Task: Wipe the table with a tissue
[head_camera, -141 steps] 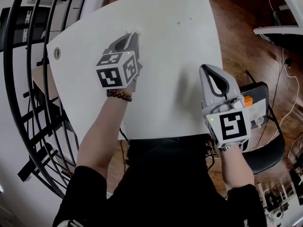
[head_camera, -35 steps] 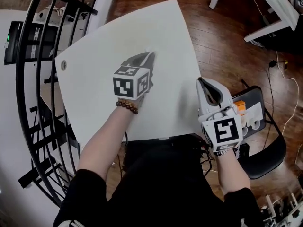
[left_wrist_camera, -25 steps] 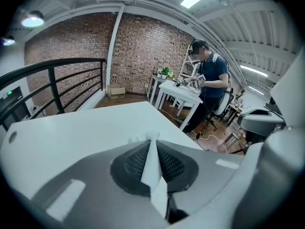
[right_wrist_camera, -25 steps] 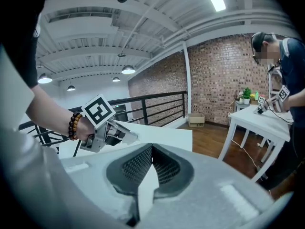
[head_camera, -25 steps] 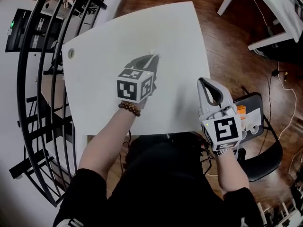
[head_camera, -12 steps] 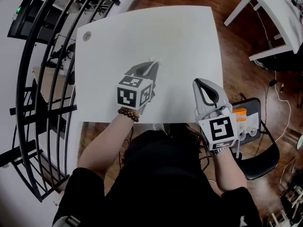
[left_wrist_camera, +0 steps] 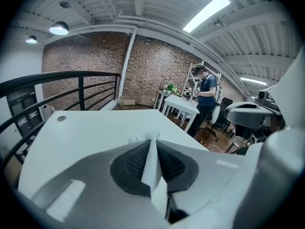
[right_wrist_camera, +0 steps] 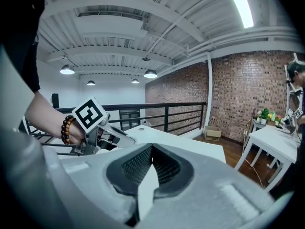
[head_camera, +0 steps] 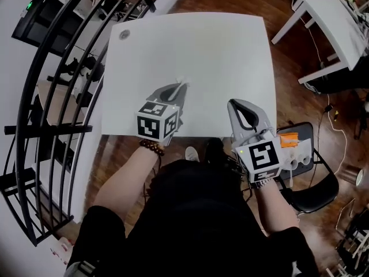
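Mostly hidden: tissue (left_wrist_camera: 151,163) pinched flat between closed jaws of left gripper (head_camera: 181,88), only tuft showing past tips, low over counter (head_camera: 219,51). Right gripper (head_camera: 235,105) hovers at counter's near edge, jaws together, nothing held.

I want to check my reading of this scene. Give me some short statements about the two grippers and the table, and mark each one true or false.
1. The left gripper is shut on a white tissue. True.
2. The right gripper has its jaws wide apart. False: they are together.
3. The table is black. False: it is white.
4. A round hole sits near the table's far left corner. True.
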Motion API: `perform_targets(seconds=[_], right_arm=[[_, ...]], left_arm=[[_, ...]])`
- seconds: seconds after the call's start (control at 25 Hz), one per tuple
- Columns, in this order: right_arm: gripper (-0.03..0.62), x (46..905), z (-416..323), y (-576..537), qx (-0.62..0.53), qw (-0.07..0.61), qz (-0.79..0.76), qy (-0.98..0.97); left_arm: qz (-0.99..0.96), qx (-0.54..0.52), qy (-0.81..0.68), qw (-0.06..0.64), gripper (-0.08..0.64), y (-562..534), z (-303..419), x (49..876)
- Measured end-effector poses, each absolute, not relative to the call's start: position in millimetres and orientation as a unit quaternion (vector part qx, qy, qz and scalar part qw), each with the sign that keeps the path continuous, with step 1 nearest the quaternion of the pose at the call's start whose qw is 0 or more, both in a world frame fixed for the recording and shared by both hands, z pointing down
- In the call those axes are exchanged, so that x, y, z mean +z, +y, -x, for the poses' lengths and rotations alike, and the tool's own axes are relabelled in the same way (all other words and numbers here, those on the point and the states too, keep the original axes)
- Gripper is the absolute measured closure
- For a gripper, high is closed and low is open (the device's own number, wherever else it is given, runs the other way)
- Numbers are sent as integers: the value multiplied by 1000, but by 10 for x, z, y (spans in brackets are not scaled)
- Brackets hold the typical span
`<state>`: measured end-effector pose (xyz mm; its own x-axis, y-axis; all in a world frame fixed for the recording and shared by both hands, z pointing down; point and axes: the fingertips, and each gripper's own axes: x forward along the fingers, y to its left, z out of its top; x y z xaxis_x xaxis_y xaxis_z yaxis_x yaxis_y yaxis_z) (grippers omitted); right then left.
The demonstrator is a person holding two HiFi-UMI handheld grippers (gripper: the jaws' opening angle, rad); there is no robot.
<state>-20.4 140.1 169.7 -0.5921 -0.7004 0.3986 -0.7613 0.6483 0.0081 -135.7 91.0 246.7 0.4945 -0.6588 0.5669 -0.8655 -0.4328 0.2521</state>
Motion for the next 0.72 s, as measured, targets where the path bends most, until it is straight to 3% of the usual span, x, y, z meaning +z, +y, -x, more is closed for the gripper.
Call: perform_targets(seconds=[0.72], right_arm=[[600, 1572, 551, 2188, 72, 175, -401, -897]], left_arm=[[-839, 148, -467, 237, 537, 1888, 1624, 2025]])
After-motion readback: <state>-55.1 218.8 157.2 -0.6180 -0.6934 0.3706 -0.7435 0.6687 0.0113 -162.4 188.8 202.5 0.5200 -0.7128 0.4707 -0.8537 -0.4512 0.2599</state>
